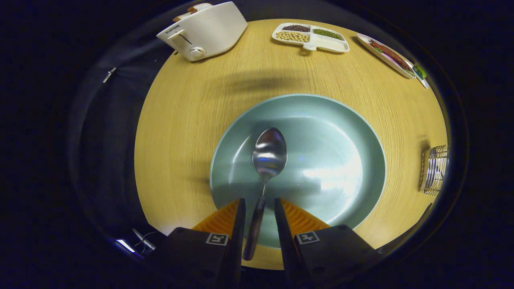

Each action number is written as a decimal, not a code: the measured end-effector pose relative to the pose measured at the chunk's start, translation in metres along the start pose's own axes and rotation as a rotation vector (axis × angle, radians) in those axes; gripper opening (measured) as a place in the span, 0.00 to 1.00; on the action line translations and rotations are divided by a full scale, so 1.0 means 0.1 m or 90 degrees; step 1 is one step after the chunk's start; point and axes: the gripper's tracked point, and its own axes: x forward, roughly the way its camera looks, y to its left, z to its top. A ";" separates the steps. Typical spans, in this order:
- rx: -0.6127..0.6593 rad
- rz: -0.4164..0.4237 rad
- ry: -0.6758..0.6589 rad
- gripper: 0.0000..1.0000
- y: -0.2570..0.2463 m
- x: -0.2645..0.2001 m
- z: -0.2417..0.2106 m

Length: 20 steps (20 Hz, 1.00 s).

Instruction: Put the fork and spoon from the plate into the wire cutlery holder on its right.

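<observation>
A metal spoon (268,154) lies in the pale green plate (345,132), its bowl pointing away from me and its dark handle running back over the plate's near rim. My gripper (259,200) is open and straddles that handle. The orange-backed fingers (239,212) stand on either side of the handle, with a small gap on each side. The wire cutlery holder (435,170) stands on the wooden table to the right of the plate, well beyond the right finger.
A white toaster (204,30) with bread in it sits at the table's far left. A divided white tray (311,37) of beans and a long dish (387,54) of food lie along the far edge. The round table (180,120) ends just left of the plate.
</observation>
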 end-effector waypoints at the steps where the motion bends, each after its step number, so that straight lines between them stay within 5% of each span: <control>1: 0.008 0.000 -0.004 0.23 -0.05 -0.02 0.04; 2: 0.011 0.007 0.001 0.12 -0.03 0.01 -0.01; 4: 0.014 0.033 -0.008 0.08 -0.06 -0.06 0.00; 12: -0.006 0.159 -0.083 0.05 -0.26 -1.03 0.25; 20: -0.130 0.097 -0.102 0.05 -1.63 -2.34 0.28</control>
